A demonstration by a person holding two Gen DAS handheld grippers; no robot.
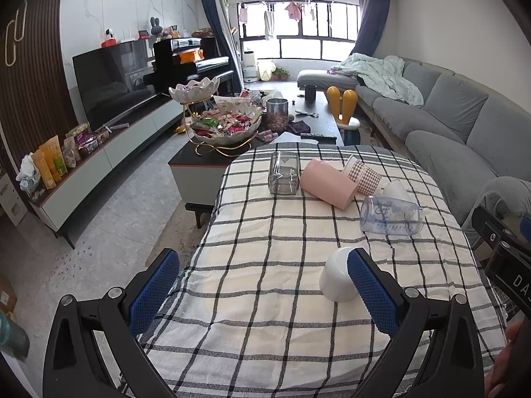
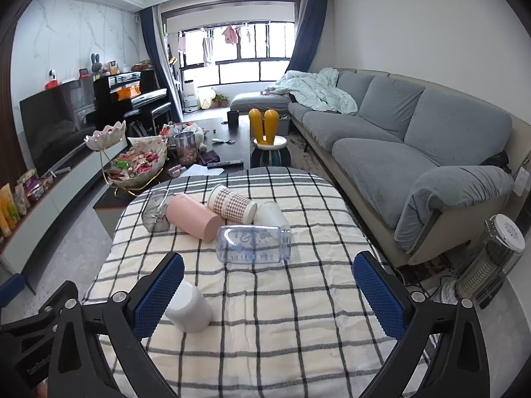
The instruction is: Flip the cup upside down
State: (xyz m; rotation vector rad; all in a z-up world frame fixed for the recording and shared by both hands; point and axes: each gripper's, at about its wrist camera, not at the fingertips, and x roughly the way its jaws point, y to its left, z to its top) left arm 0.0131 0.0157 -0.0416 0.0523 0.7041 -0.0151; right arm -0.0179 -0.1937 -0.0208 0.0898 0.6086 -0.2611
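Note:
Several cups sit on a checked tablecloth [image 1: 265, 265]. A white cup [image 1: 337, 278] stands upside down near my left gripper's right finger; it also shows in the right wrist view [image 2: 189, 308]. A clear blue-printed bottle [image 1: 391, 215] [image 2: 254, 243], a pink cup [image 1: 327, 182] [image 2: 192, 217], a checked paper cup [image 1: 363, 174] [image 2: 234, 204] and a small white cup [image 1: 396, 190] [image 2: 272, 214] lie on their sides. A clear grey square cup [image 1: 283, 174] [image 2: 156, 212] stands at the back left. My left gripper [image 1: 264, 290] and right gripper [image 2: 268, 293] are open and empty above the cloth.
A grey sofa [image 2: 415, 152] runs along the right. A dark coffee table [image 1: 212, 162] with snack bowls stands behind the table. A TV cabinet [image 1: 99, 162] lines the left wall. A heater [image 2: 491, 258] stands on the floor at right.

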